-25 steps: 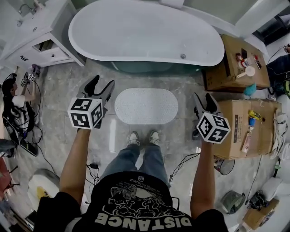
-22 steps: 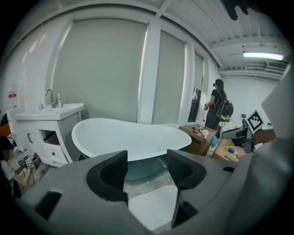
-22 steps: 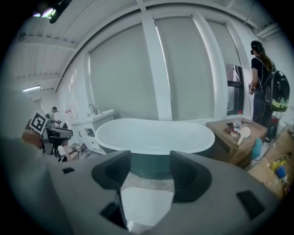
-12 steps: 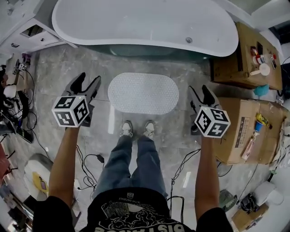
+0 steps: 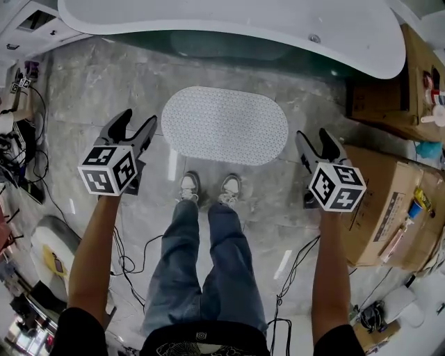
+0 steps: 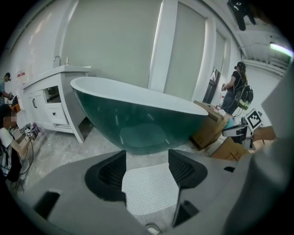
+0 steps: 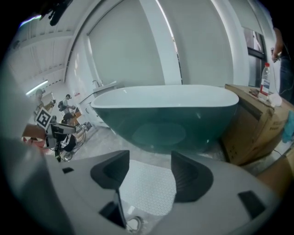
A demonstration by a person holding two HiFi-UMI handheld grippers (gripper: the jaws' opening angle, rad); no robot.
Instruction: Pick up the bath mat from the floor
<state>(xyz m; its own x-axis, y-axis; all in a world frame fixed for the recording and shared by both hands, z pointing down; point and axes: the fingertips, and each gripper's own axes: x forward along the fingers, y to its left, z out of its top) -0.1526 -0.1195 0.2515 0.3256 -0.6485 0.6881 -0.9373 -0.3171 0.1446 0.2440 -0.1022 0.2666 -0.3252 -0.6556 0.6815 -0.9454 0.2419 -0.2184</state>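
The bath mat [image 5: 224, 125] lay flat on the floor [image 5: 97, 90], between the bathtub [image 5: 229, 21] and the person's shoes [image 5: 189, 186]. The left hand-held gripper [image 5: 135, 119] hung off its left end and the right hand-held gripper [image 5: 315, 135] off its right end. Both were clear of it, released, jaws just opening wider with nothing between them. This looked like the approach. Next, each would need to reach a mat end and pinch its thin edge.

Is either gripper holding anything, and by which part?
Nothing. The left gripper and right gripper are empty, their fingers just opened further; the bath mat lies untouched.
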